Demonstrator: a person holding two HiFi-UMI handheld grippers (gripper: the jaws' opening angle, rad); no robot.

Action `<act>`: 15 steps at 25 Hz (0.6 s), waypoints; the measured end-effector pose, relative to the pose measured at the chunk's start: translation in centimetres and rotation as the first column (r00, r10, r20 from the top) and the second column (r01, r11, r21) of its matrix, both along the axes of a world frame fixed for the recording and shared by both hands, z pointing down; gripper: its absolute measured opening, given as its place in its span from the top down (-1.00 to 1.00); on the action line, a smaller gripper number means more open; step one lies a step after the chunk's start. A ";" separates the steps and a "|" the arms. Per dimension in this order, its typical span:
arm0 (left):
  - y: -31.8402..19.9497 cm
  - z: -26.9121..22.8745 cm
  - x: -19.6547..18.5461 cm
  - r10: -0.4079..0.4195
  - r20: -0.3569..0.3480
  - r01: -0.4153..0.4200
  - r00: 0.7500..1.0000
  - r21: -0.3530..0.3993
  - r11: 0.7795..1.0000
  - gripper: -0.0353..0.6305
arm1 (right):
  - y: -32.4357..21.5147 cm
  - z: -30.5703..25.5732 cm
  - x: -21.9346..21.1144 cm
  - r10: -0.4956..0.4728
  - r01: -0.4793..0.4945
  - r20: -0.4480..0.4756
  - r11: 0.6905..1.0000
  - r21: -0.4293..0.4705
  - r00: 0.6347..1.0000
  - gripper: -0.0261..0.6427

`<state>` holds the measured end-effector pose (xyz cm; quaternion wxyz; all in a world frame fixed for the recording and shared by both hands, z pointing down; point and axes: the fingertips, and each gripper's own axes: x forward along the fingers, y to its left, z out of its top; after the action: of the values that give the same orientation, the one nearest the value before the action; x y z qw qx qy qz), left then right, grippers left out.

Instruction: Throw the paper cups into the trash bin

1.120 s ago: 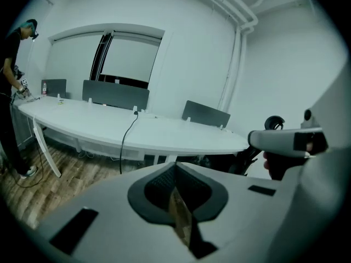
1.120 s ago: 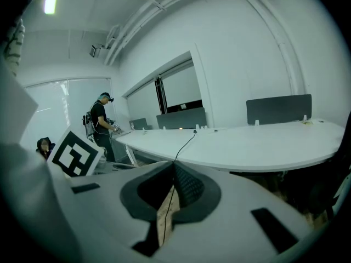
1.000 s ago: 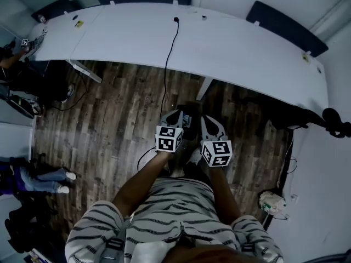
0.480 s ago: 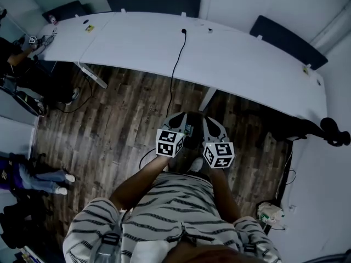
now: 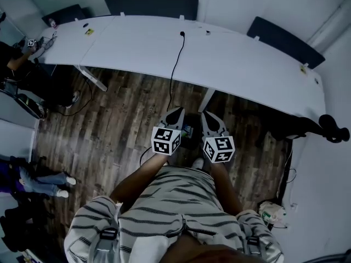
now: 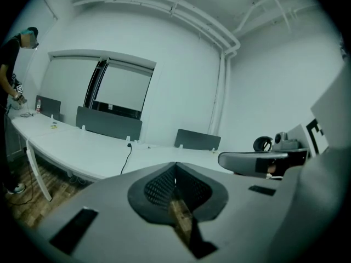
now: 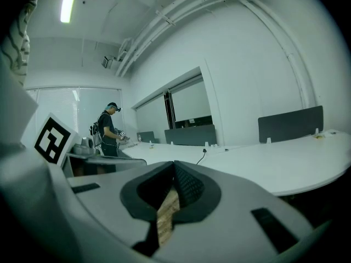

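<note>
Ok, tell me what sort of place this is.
Probably an open-plan office or meeting room: a long white table with dark divider panels standing along its far edge, and a black cable trailing off it down to the wood-plank floor.

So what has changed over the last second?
The left gripper and the right gripper both rose a little toward the head camera; nothing was grabbed or let go. Their jaws stay shut and empty; the white table and black cable are as before.

A dark trash bin (image 5: 188,131), perhaps, stands on the wooden floor (image 5: 120,119).
</note>
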<state>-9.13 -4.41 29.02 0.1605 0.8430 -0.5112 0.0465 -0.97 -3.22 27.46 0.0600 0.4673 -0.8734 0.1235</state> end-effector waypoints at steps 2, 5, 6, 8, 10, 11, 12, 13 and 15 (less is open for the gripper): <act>-0.2 -0.4 -0.3 -0.007 -0.001 0.007 1.000 0.013 1.000 0.82 | -0.2 -0.1 -0.1 -0.001 0.001 0.001 1.000 0.005 1.000 0.89; -0.4 -0.8 -0.5 -0.024 -0.010 0.024 1.000 0.023 0.999 0.82 | -0.5 -0.2 0.1 -0.002 0.002 0.000 1.000 0.008 1.000 0.89; -0.4 -0.9 -0.5 -0.028 -0.013 0.028 1.000 0.026 0.999 0.82 | -0.6 -0.3 0.2 -0.001 0.001 0.001 1.000 0.009 1.000 0.89; -0.3 -1.2 -0.3 -0.029 -0.017 0.029 0.999 0.036 0.999 0.82 | -0.7 -0.4 0.3 0.000 0.000 0.001 1.000 0.013 1.000 0.89; -0.3 -1.5 0.0 -0.024 -0.021 0.025 0.999 0.050 0.998 0.82 | -0.9 -0.6 0.5 0.001 -0.001 0.000 1.000 0.019 1.000 0.89; -0.3 -1.6 0.1 -0.022 -0.023 0.023 1.000 0.056 0.998 0.82 | -1.0 -0.6 0.6 0.002 -0.002 0.003 1.000 0.023 1.000 0.89; -0.3 -1.6 0.0 -0.022 -0.022 0.023 1.000 0.060 0.998 0.82 | -1.0 -0.6 0.5 0.003 -0.003 0.008 1.000 0.025 1.000 0.89; -0.3 -1.6 -0.1 -0.024 -0.020 0.025 1.000 0.062 0.998 0.82 | -1.1 -0.6 0.4 0.004 -0.005 0.015 1.000 0.026 1.000 0.89; -0.5 -1.7 -0.2 -0.028 -0.016 0.029 0.999 0.065 0.997 0.82 | -1.1 -0.4 0.5 0.005 -0.006 0.025 1.000 0.023 1.000 0.89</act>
<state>-9.33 -4.87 27.34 0.1373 0.8408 -0.5233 0.0212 -0.50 -4.36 27.05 0.0432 0.4688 -0.8741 0.1194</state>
